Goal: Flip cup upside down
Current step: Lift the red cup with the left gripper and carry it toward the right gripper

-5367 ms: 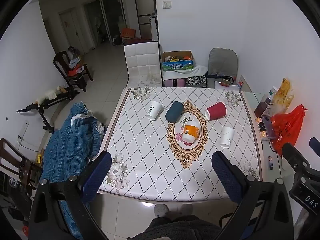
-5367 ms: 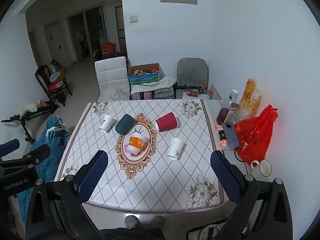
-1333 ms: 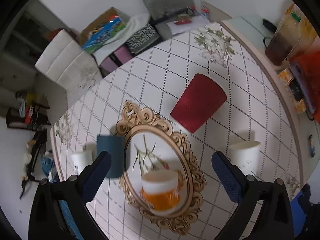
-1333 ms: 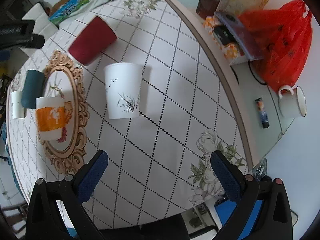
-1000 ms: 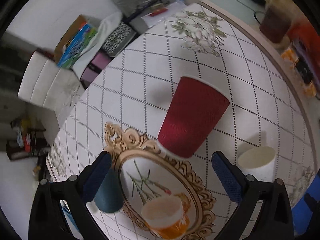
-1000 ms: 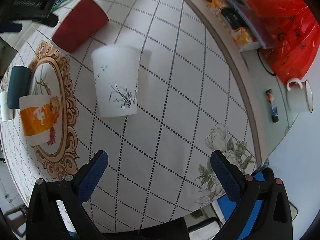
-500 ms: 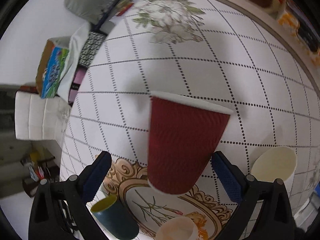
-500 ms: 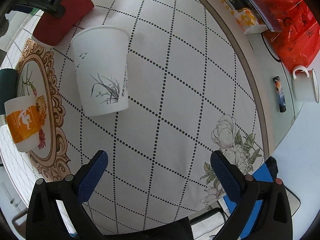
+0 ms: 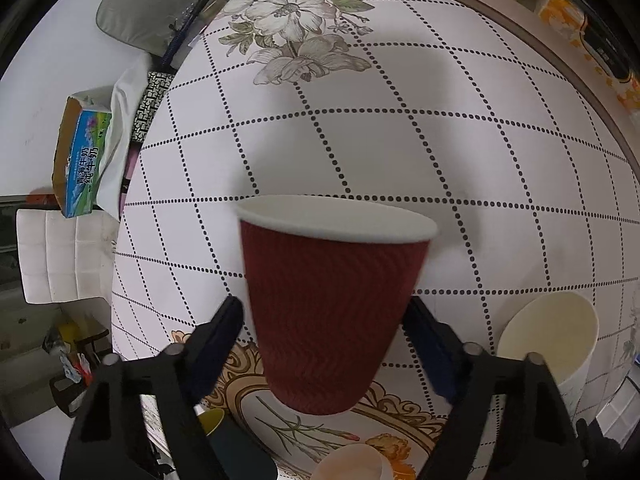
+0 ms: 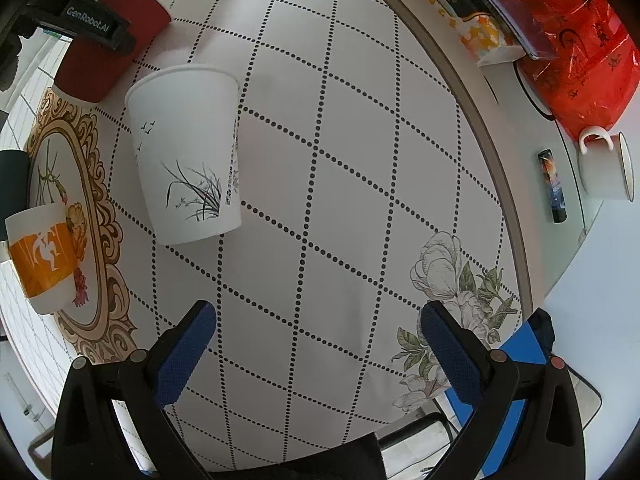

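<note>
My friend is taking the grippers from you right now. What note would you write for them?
Left gripper: shut on the red cup, one finger on each side.
Right gripper: open, empty, above the table near the white cup.
Both cups lie on their sides; nothing is flipped yet.
Left to do: lift the red cup, turn it rim-down and set it on the table.

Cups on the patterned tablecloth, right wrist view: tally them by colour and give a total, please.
Red cup: 1
White cup with grass print: 1
White-and-orange cup: 1
Dark teal cup: 1
Total: 4, all lying on their sides on the tablecloth.
</note>
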A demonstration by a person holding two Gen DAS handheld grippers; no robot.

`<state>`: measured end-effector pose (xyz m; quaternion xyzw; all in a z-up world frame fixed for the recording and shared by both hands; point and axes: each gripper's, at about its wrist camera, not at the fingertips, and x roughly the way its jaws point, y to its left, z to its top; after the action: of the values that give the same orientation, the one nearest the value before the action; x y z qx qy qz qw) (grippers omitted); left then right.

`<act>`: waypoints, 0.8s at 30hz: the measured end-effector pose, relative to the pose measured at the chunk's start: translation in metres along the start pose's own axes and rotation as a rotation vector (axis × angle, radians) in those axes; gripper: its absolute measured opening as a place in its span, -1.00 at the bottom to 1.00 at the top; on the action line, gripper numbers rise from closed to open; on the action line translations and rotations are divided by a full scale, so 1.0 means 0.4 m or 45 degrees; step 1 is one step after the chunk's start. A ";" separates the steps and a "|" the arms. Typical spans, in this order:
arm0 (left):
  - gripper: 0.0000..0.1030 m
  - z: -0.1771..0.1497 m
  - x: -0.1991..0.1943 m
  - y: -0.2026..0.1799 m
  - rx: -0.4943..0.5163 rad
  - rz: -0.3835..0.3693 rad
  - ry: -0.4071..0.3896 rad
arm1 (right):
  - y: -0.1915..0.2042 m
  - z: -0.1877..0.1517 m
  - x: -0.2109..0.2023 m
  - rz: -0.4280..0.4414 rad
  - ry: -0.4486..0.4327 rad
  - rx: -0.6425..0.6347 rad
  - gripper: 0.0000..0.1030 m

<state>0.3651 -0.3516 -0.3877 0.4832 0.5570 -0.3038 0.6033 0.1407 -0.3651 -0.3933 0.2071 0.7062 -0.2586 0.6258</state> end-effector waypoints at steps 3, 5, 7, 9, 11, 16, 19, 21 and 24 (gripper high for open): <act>0.48 -0.002 0.001 -0.003 0.002 0.003 -0.002 | -0.002 0.002 -0.004 0.002 -0.001 0.002 1.00; 0.45 -0.003 0.000 -0.005 0.002 0.000 -0.003 | -0.005 0.003 -0.009 0.000 -0.005 0.000 1.00; 0.45 -0.002 0.000 -0.005 0.001 -0.005 -0.004 | 0.008 -0.010 -0.010 0.000 -0.006 0.004 1.00; 0.45 -0.004 -0.001 -0.005 0.002 -0.007 -0.007 | 0.009 -0.011 -0.012 -0.008 -0.010 0.002 1.00; 0.44 -0.005 -0.003 -0.007 0.001 -0.004 -0.014 | 0.007 -0.011 -0.014 -0.011 -0.010 0.003 1.00; 0.43 -0.011 -0.014 0.010 -0.060 -0.052 -0.030 | 0.013 -0.019 -0.012 -0.013 -0.011 0.005 1.00; 0.42 -0.015 -0.038 0.031 -0.127 -0.095 -0.051 | 0.013 -0.023 -0.019 -0.013 -0.013 0.006 1.00; 0.42 -0.021 -0.060 0.049 -0.186 -0.142 -0.063 | 0.016 -0.027 -0.026 -0.015 -0.017 0.005 1.00; 0.42 -0.038 -0.096 0.072 -0.273 -0.213 -0.074 | 0.021 -0.031 -0.044 -0.014 -0.031 0.000 1.00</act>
<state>0.3778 -0.3343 -0.3423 0.3588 0.6068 -0.3056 0.6401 0.1386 -0.3502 -0.3756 0.2002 0.6995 -0.2645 0.6329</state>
